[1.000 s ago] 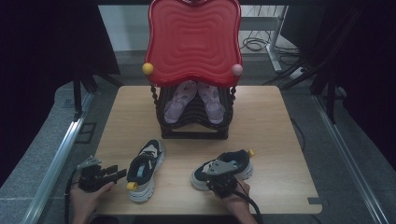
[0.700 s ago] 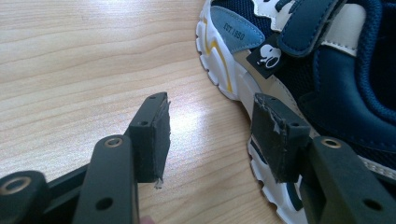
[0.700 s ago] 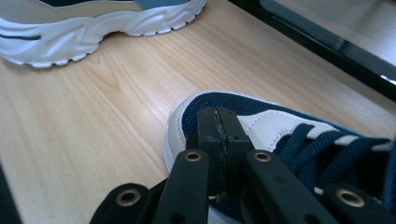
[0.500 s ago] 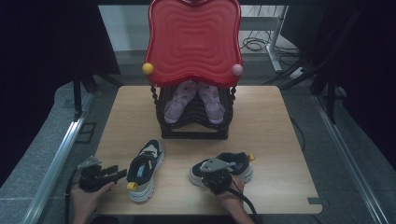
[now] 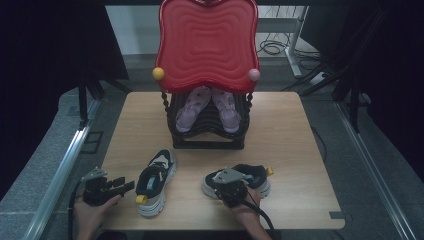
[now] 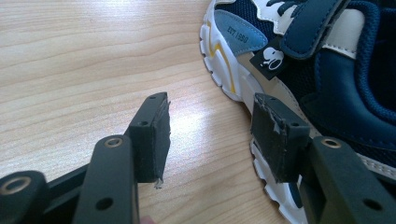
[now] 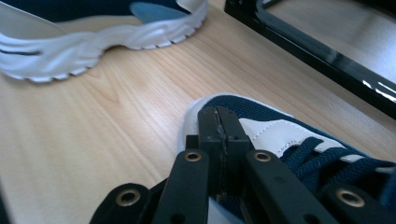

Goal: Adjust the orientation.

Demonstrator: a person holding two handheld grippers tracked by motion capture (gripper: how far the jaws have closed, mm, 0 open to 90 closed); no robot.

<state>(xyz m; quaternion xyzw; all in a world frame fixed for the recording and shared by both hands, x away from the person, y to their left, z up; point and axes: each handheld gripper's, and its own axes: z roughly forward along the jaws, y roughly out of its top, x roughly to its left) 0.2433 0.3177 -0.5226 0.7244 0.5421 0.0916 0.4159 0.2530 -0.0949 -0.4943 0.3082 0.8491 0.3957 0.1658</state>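
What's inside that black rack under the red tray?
A pair of pale pink shoes sits in the black rack, toes pointing toward the table's front. The red tray on top covers their heels and whatever lies farther back.

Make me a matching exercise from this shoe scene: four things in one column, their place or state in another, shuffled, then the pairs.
Things:
1. left tool
2. right tool
3. pink shoes
4. yellow ball

Places or states:
A. on the black rack
B. jaws shut, over the right sneaker
C. on the red tray's left edge
D. jaws open, beside the left sneaker

Pairs: 1-D, 2-B, 3-A, 4-C
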